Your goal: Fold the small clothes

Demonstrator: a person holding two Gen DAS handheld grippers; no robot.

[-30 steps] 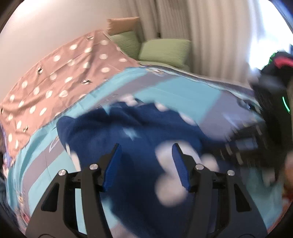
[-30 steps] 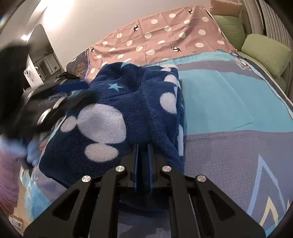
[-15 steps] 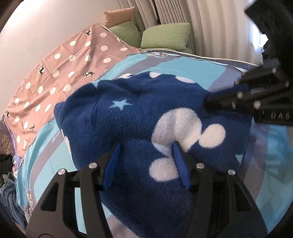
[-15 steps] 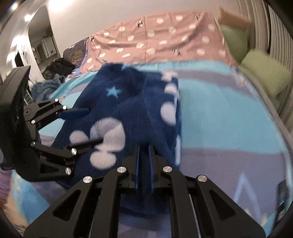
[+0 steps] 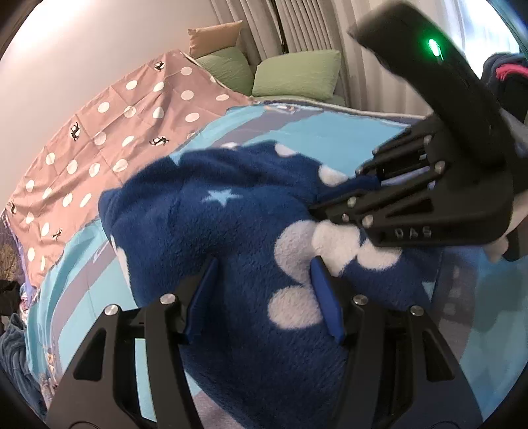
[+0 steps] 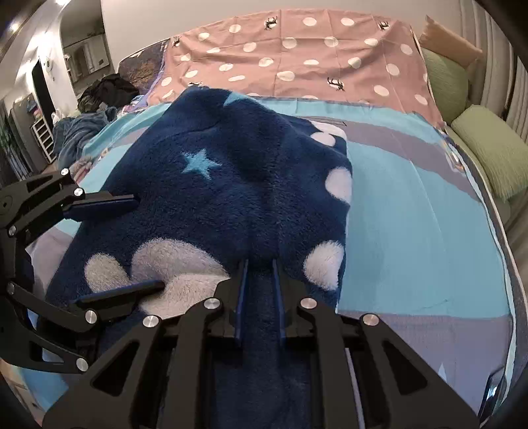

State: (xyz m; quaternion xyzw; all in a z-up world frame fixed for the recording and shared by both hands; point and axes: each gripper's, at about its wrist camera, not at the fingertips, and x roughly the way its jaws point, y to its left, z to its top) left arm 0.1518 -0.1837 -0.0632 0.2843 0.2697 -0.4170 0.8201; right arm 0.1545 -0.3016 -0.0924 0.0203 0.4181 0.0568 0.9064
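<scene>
1. Navy fleece with white blobs and a pale blue star: the small garment (image 6: pixel 231 184) lies bunched on the blue and grey bedspread (image 6: pixel 412 211), towards its left side in the right wrist view, its far end near the pink dotted sheet (image 6: pixel 297 56).
2. The right gripper (image 6: pixel 259 264) has a ridge of this fleece between its fingers; the jaws are opening, and the pads still touch the pile on both sides.
3. The left gripper (image 5: pixel 264 274) stands about half open above the garment's near end, with fleece bulging up between its blue pads (image 5: pixel 325 297). Whether they press on it, I cannot tell.
4. In the left wrist view the right gripper (image 5: pixel 369 188) enters from the right edge, its tips in a fold of the garment (image 5: pixel 214 237).
5. Green pillows (image 5: pixel 297 74) sit at the bed's far corner, against pale curtains (image 5: pixel 313 23).
6. A heap of dark clothes (image 6: pixel 109 92) lies beyond the bed's left edge.
</scene>
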